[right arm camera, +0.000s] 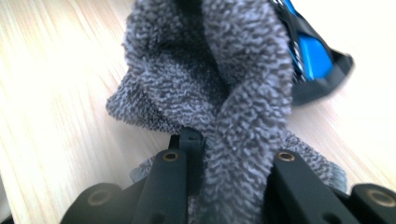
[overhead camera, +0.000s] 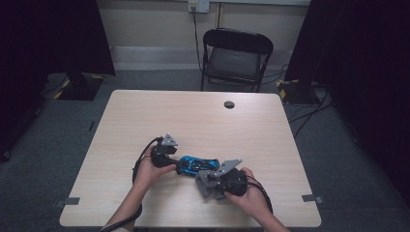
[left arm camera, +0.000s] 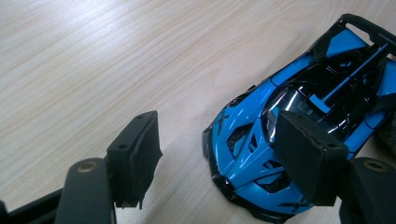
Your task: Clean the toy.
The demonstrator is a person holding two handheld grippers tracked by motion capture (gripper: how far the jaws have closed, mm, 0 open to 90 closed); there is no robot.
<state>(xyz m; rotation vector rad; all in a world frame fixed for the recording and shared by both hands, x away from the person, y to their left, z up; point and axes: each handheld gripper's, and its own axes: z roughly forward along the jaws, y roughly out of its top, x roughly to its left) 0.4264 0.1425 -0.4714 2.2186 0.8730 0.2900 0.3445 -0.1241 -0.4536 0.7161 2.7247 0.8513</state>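
a: while the right gripper [overhead camera: 216, 181] sits nearest the table edge, what is it carrying?

b: a grey cloth [right arm camera: 219, 88], pinched tight between its jaws. the cloth bunches up in front of them and touches the car's [overhead camera: 196, 165] right end.

a: and the car itself?

b: blue and black, on the table [overhead camera: 193, 116], toward the near side, between the two grippers. its long axis runs left to right across the table, roughly from one gripper to the other.

a: the left gripper [left arm camera: 219, 158]?

b: released, jaws spread wide. in its own view the car's nose points back at it, off to the right of centre, with one pad [left arm camera: 306, 156] over the bonnet and the other [left arm camera: 135, 156] above bare wood. i can't tell whether that pad touches the car.

a: so which is nearer?

b: both are close, one at each end. i'd judge the left needs to shift toward the car to straddle it before clamping, so the cloth can wipe along the length.
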